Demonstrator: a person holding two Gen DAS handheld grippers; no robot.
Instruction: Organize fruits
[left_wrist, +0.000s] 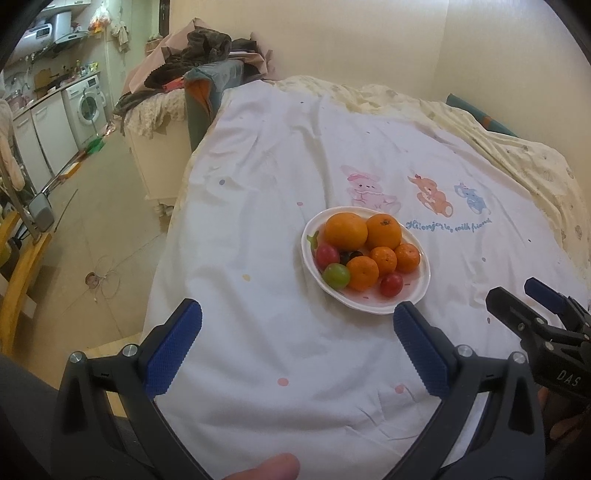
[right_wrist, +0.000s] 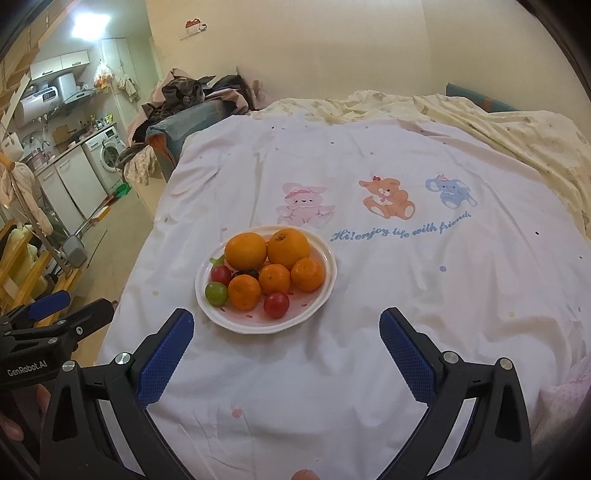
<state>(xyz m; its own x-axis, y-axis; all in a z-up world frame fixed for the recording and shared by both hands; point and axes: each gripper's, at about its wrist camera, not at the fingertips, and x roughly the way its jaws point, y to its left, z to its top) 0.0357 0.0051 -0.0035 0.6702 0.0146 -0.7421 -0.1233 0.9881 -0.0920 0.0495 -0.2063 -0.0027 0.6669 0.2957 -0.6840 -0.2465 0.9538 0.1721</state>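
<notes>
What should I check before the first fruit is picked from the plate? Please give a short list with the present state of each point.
1. Left tool open and empty: ok.
2. Right tool open and empty: ok.
3. All fruit inside the plate, none on the sheet: ok.
4. Front red fruit free on its near side for a grasp: ok.
5. Dark fruit reachable: not ok, wedged among the oranges.
6. Place to put the sorted fruit: cannot tell, no second dish in view.
</notes>
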